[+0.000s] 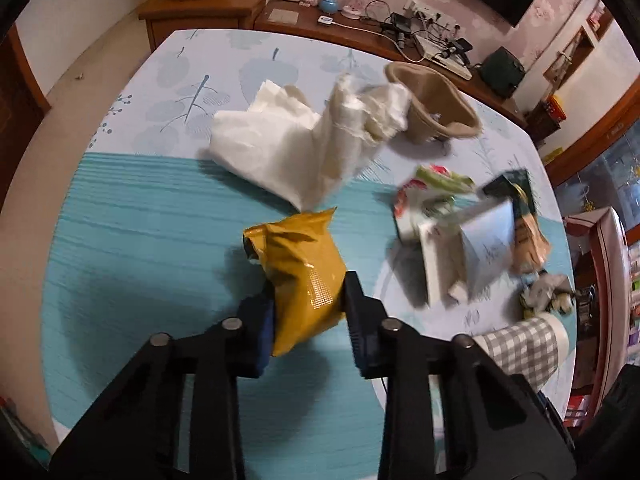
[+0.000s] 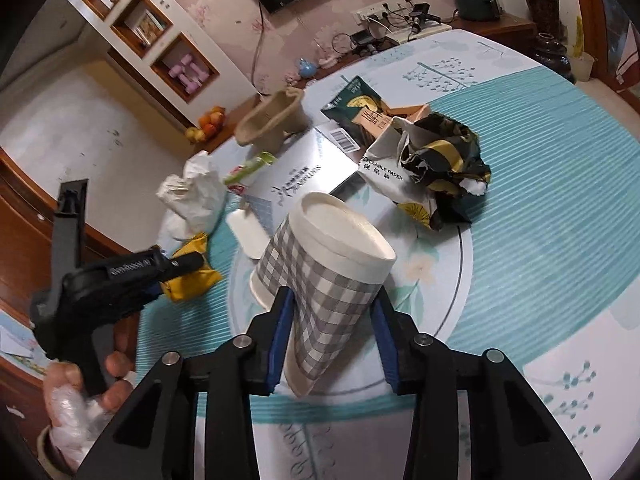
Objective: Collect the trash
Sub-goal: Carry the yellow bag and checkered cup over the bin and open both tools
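A crumpled yellow packet (image 1: 300, 268) sits between the blue pads of my left gripper (image 1: 308, 292), which is shut on it just above the teal tablecloth (image 1: 140, 240). The right wrist view shows that gripper (image 2: 176, 268) at the left with the yellow packet (image 2: 192, 280) in it, and a hand (image 2: 80, 384) on its handle. My right gripper (image 2: 332, 300) is shut on a grey checked paper cup (image 2: 332, 248), which tilts with its white rim facing away. The same cup (image 1: 524, 344) shows at the lower right of the left wrist view.
More trash lies on the table: a white plastic bag (image 1: 288, 140), a brown pulp bowl (image 1: 432, 104), flattened cartons and cards (image 1: 460, 248), and a crumpled black and gold wrapper (image 2: 444, 164) on a white paper bag (image 2: 384, 168). A wooden sideboard with cables (image 1: 400, 36) stands behind.
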Available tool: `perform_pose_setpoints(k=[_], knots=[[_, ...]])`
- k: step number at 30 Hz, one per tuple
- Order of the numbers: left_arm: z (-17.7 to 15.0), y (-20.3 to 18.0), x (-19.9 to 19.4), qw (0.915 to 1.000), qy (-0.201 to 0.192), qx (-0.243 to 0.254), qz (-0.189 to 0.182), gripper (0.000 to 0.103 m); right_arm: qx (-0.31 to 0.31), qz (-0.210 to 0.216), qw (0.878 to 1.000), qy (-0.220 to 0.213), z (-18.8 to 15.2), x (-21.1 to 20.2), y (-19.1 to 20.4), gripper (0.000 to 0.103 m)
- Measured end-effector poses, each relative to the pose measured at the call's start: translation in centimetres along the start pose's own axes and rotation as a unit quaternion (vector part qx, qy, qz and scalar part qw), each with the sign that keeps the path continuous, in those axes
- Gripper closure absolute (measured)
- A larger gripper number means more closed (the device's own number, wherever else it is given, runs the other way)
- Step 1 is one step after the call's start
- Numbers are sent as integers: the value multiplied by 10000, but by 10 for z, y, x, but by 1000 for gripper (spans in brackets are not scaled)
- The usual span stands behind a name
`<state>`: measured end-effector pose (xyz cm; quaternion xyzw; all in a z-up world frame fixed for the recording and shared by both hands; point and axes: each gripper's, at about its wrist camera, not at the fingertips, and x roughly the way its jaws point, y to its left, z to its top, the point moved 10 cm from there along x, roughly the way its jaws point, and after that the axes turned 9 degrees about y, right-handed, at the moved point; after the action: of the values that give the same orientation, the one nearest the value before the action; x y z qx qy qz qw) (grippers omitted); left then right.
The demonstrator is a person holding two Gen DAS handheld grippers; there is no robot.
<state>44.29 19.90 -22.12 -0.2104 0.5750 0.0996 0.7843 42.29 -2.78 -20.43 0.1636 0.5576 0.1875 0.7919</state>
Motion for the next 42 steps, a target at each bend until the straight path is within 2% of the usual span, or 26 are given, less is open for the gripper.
perform_pose_setpoints(k=[5, 9, 14, 19, 23, 27, 32, 37, 42], knots=[[-38, -17, -30, 9995, -44, 257, -163, 81, 9, 335, 9992, -215, -25, -37, 3, 69], [-89, -43, -66, 9965, -13, 718, -428, 81, 103, 565, 9975, -417, -61, -84, -1, 69], [-185, -83, -106, 9856, 257, 1389, -927, 81, 52, 634, 9948, -792, -120, -155, -9, 69], [-278, -116, -128, 9720, 589, 1746, -1458, 81, 26, 594, 9911, -1192, -188, -224, -22, 69], [-344, -138, -136, 9631, 700, 2017, -1637, 81, 106, 412, 9909, -1275, -245, -259, -45, 69], [-402, -152, -136, 9563, 638, 2398, -1544, 81, 210, 103, 9919, -1252, -295, -281, -77, 69], [-465, -162, -117, 9458, 479, 3016, -1106, 81, 502, -233, 9935, -997, -353, -286, -124, 69], [-502, -165, -73, 9342, 606, 3445, -708, 81, 886, -406, 9932, -639, -394, -259, -167, 69], [-527, -165, -26, 9222, 823, 3758, -390, 81, 1267, -468, 9906, -206, -427, -213, -207, 69]])
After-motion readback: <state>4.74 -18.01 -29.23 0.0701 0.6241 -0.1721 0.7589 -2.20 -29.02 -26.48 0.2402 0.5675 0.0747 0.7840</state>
